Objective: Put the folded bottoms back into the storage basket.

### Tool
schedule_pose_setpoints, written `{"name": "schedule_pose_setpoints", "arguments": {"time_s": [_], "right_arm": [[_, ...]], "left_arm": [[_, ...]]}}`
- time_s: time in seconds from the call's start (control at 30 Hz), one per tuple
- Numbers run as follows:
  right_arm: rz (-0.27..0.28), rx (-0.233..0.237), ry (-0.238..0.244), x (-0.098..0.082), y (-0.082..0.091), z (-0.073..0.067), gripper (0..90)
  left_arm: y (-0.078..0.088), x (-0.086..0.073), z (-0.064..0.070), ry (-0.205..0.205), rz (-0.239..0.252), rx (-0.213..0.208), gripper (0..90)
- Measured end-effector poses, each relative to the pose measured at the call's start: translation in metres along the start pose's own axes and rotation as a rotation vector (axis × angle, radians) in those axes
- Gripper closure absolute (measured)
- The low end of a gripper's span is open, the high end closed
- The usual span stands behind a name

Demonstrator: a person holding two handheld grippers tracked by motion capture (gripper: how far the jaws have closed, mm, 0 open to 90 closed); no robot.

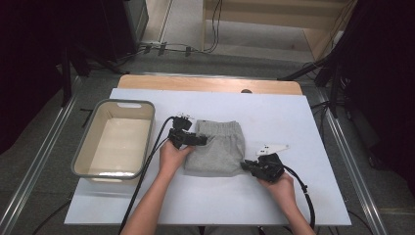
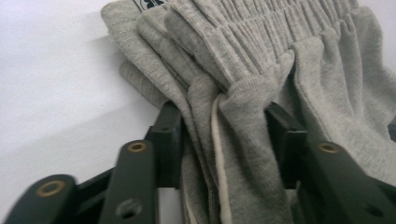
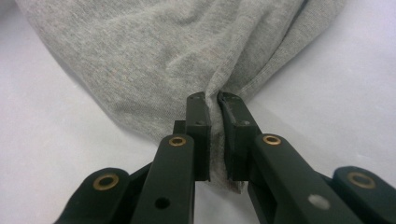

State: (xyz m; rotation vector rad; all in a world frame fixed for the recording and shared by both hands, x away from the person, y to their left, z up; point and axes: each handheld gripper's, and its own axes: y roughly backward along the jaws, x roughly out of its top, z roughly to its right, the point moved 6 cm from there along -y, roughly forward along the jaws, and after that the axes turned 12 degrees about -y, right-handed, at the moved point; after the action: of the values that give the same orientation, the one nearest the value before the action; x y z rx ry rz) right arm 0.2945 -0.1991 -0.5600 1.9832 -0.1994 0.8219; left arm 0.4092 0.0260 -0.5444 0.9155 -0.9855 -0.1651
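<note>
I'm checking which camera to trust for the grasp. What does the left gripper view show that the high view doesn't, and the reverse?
The left gripper view alone shows the ribbed, gathered waistband bunched between the left gripper's jaws, with a pale inner layer. The high view alone shows the grey-rimmed plastic tub, the white table cover from edge to edge, the right gripper at the garment's lower right corner, and both forearms. Both show the folded grey knit shorts held by the left gripper.
</note>
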Motion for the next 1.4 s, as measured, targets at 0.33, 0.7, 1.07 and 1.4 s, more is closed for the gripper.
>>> {"name": "schedule_pose_setpoints", "arguments": {"time_s": [0.33, 0.7, 1.07, 1.4], "right_arm": [[0.001, 0.005, -0.002, 0.0, 0.0, 0.0, 80.3], [0.028, 0.056, -0.048, 0.003, 0.005, 0.001, 82.2], [0.069, 0.149, -0.099, 0.007, 0.011, 0.0, 82.4], [0.095, 0.234, -0.134, 0.01, 0.018, -0.004, 82.4]], "left_arm": [[0.002, 0.0, 0.001, -0.006, 0.027, -0.02, 69.8], [0.01, 0.002, 0.006, -0.01, 0.077, -0.026, 74.1], [0.02, 0.009, 0.016, -0.04, 0.118, -0.036, 75.5], [0.029, 0.013, 0.024, -0.061, 0.142, -0.049, 75.8]]}}
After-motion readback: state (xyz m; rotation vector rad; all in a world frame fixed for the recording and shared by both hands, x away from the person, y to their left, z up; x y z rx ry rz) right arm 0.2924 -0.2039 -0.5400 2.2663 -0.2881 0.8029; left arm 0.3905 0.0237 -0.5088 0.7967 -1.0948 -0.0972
